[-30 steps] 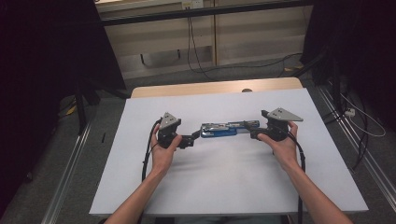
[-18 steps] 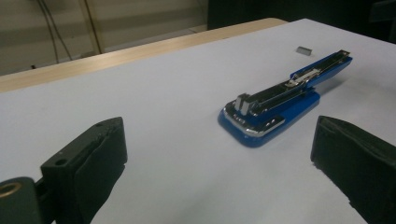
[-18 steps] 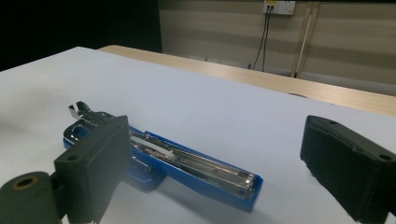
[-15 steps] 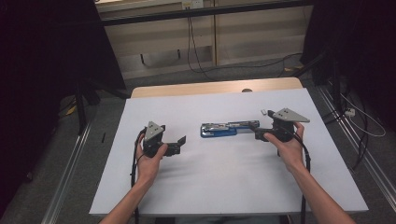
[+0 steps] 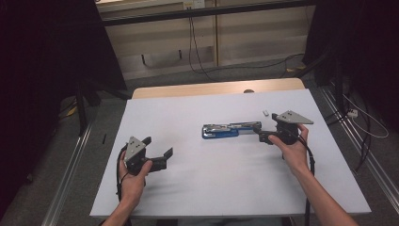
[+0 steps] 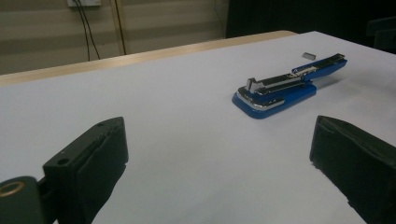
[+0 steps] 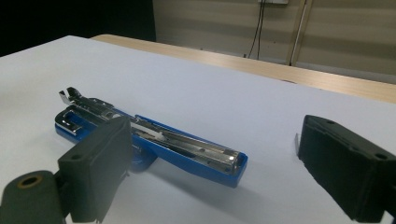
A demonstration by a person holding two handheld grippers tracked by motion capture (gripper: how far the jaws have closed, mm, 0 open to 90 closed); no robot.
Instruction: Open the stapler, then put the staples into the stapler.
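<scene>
We see a blue stapler [image 5: 226, 130] lying flat near the middle of the white desk [image 5: 188, 108], with its top opened so that the metal channel is visible. It lies lengthwise across the desk.

Our right hand-held gripper [image 5: 261, 133] is just beside the right end of the stapler. Its jaws stand apart and they do not clamp anything. In the right gripper view the stapler [image 7: 149, 140] lies between the two black jaws but a little in front of them, with its open end pointing toward the gripper; the left jaw covers a part of the blue base.

Our left hand-held gripper [image 5: 157, 149] is well apart from the stapler, near the front left part of the desk. Its jaws are also wide apart and hold nothing. In the left gripper view the stapler [image 6: 287, 86] lies farther off, to the right of centre.

A small grey piece [image 5: 265, 113] lies on the desk near the right end of the stapler.
</scene>
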